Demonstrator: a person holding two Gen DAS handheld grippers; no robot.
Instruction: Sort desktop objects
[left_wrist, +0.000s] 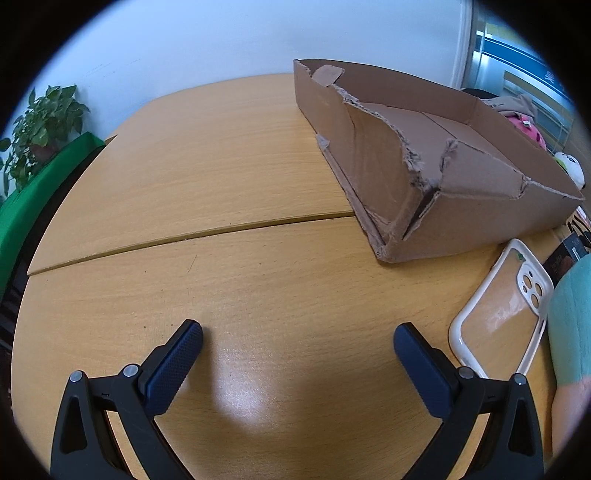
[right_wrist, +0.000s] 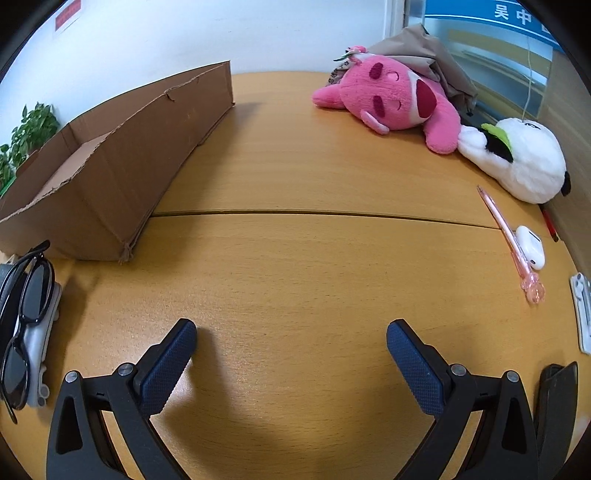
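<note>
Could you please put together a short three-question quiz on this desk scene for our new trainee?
1. True or false: the cardboard box already holds sorted items.
2. Multiple choice: what lies directly beside the pink pen in the right wrist view? A) the sunglasses B) the white earbud case C) the pink plush toy
3. Fill in: the left gripper and right gripper both hang over bare table with their jaws ____.

Key
1. False; the part of its inside that shows is bare.
2. B
3. open, holding nothing.
</note>
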